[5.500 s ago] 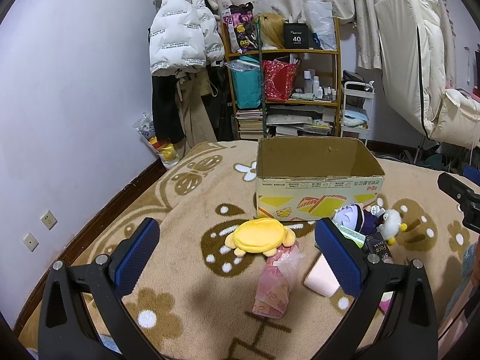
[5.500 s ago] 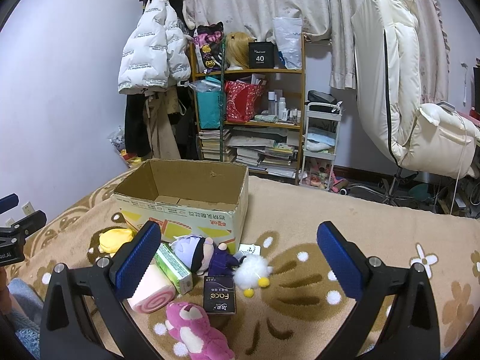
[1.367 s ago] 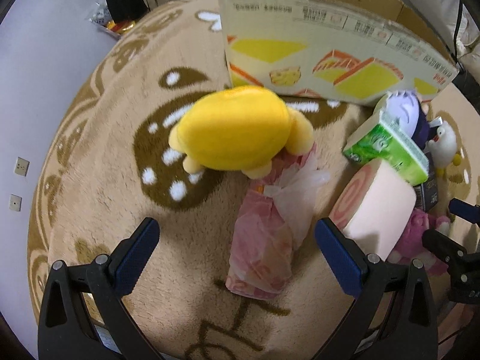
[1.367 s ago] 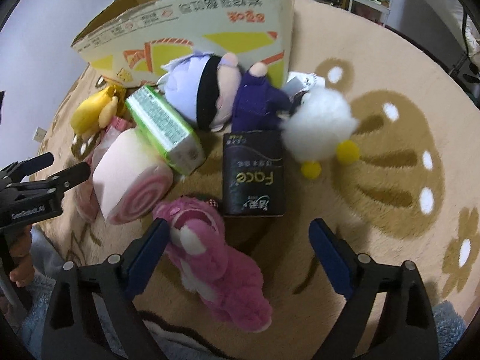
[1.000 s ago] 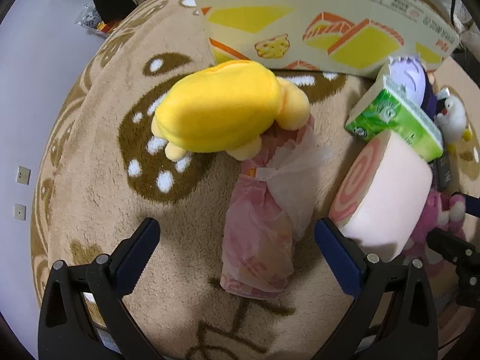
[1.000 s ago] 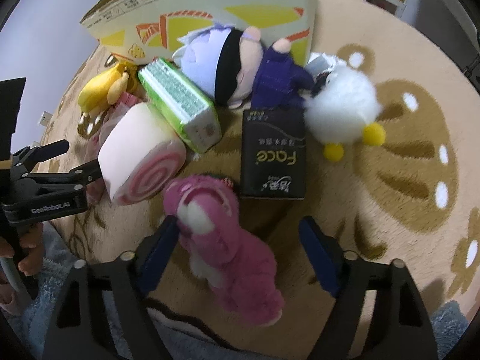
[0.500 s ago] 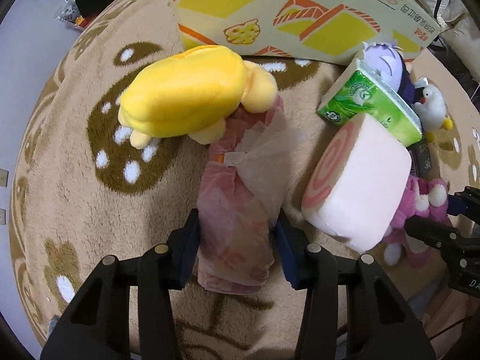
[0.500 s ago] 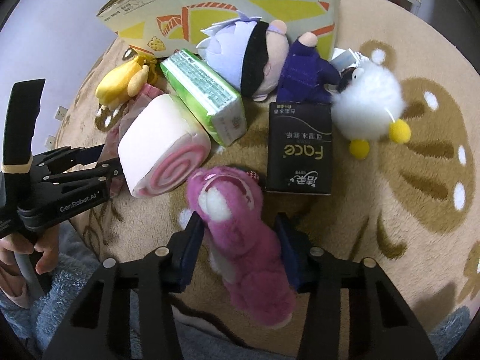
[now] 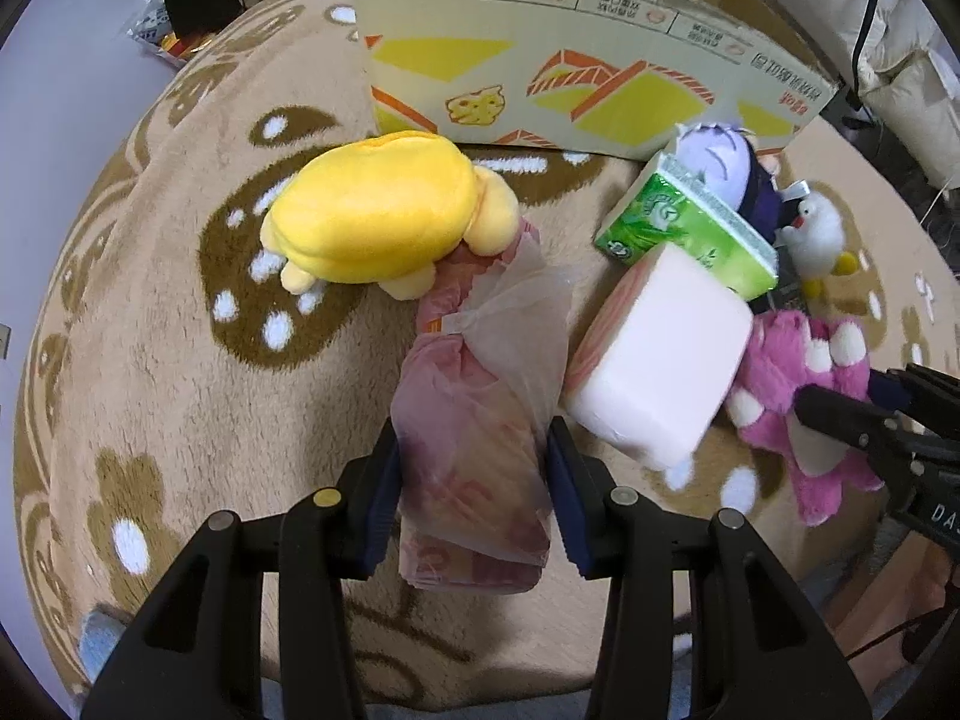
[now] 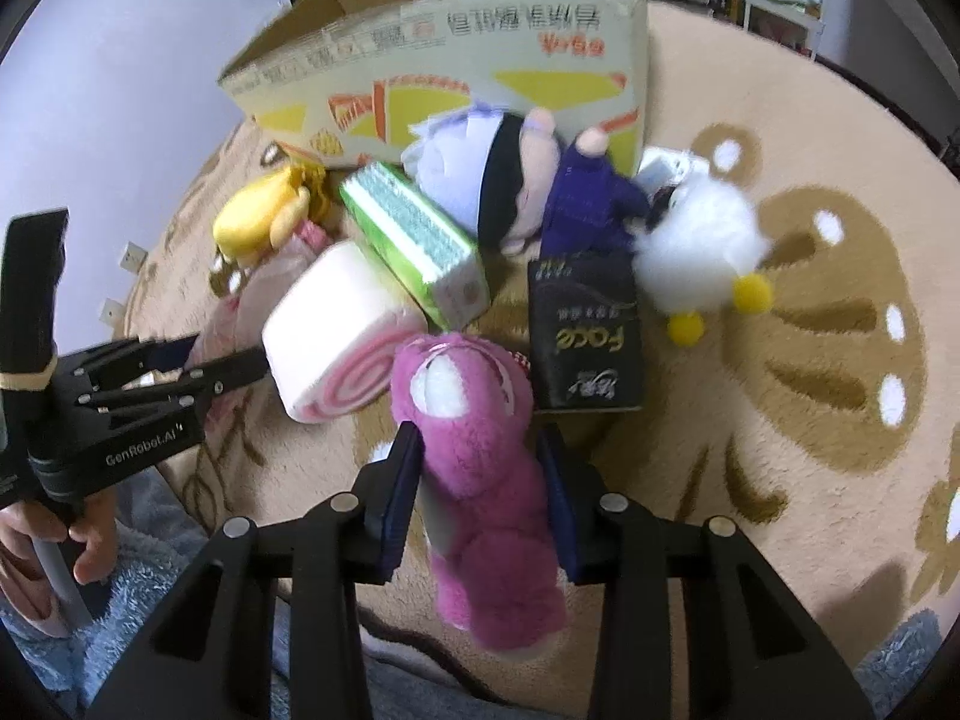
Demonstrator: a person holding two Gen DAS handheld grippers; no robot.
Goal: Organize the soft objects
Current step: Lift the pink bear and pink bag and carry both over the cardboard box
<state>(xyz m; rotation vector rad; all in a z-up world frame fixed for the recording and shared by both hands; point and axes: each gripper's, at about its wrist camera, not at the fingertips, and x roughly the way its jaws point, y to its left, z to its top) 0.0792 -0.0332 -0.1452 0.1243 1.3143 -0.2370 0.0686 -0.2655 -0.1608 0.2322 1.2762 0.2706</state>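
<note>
My left gripper point(image 9: 474, 438) is closing, and its blue pads press both sides of a pink tissue pack in a thin plastic bag point(image 9: 480, 396). The pack's far end lies under a yellow plush point(image 9: 378, 210) on the rug. My right gripper point(image 10: 480, 438) is also closing, with its pads squeezing a pink plush bear point(image 10: 474, 396) at the middle, head pointing away. A pink swirl-roll cushion point(image 9: 660, 354) lies between the two held things. The open cardboard box point(image 9: 540, 72) stands just beyond the pile.
A green tissue pack point(image 10: 414, 234), a purple-haired doll point(image 10: 498, 168), a white duck plush point(image 10: 696, 246) and a black "Face" pack point(image 10: 585, 336) crowd the box's near side. The beige patterned rug point(image 10: 810, 360) lies bare to the right. A hand point(image 10: 84, 546) holds the left gripper's handle.
Both grippers went from wide open to clamped, the left on the pink bagged pack, the right on the pink bear. Both have since lifted slightly, and the box has come further into view.
</note>
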